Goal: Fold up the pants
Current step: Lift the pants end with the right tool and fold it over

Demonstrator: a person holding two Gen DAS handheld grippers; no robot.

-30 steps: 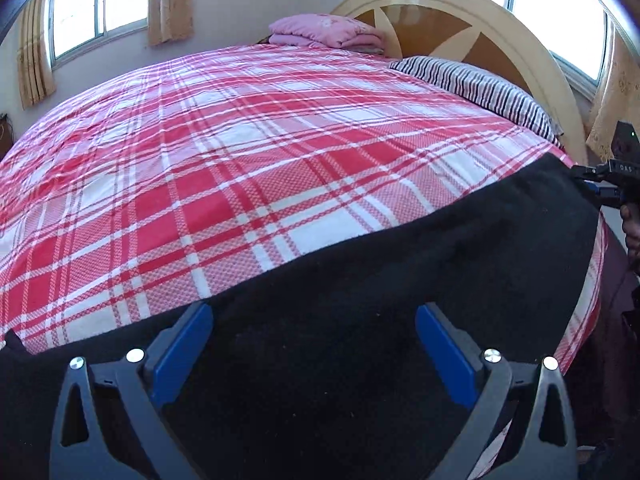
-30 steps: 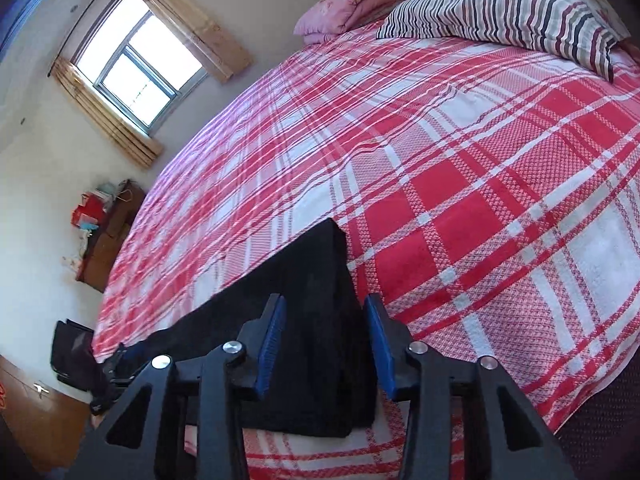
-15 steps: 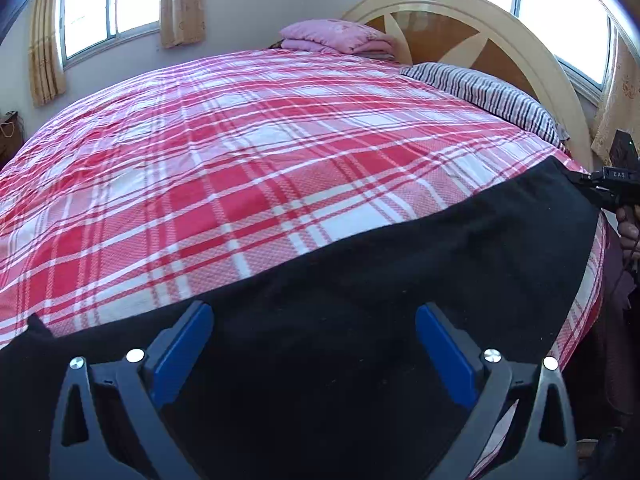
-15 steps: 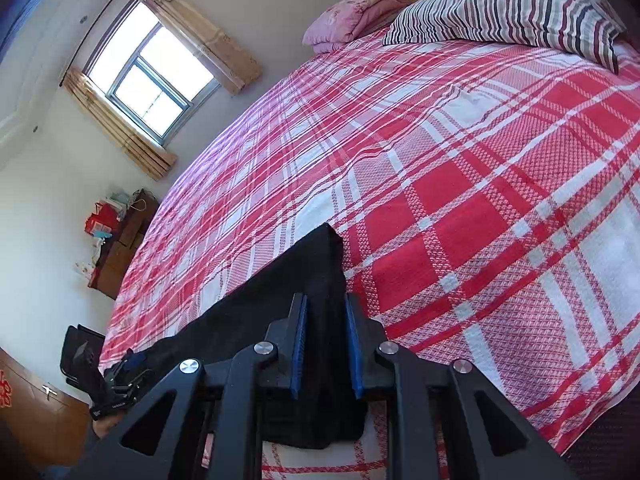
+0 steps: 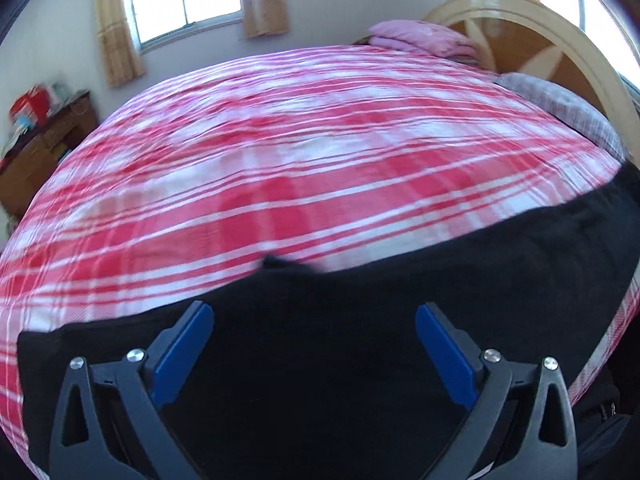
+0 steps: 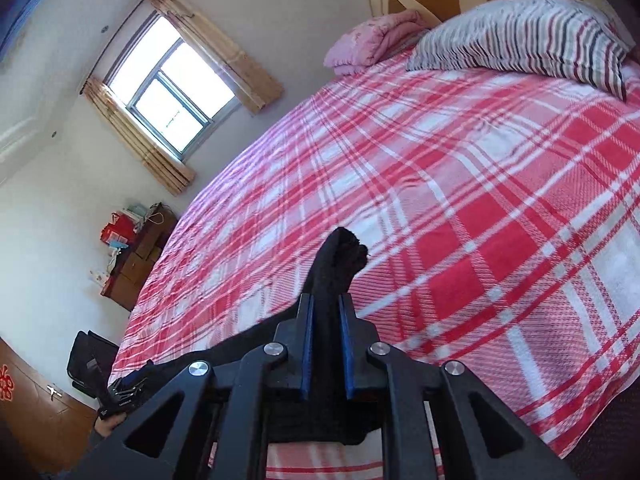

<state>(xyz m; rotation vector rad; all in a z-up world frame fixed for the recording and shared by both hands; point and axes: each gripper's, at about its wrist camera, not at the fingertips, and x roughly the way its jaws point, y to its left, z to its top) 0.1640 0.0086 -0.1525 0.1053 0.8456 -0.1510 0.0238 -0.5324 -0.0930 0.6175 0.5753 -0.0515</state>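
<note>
1. The right gripper (image 6: 325, 334) is seen nearly closed, its jaws having just been closing; a bunched corner of the black pants (image 6: 340, 264) is pinched between the blue pads (image 6: 306, 344) and pokes up past the tips.
2. The left gripper (image 5: 314, 344) is held wide open above the pants (image 5: 360, 320), with nothing gripped between its fingers.
3. The pants are spread flat along the near edge of a bed covered by a red and white plaid sheet (image 5: 280, 168).
4. A striped pillow (image 6: 520, 36) and a folded pink blanket (image 6: 372, 40) are set at the wooden headboard (image 5: 532, 40).
</note>
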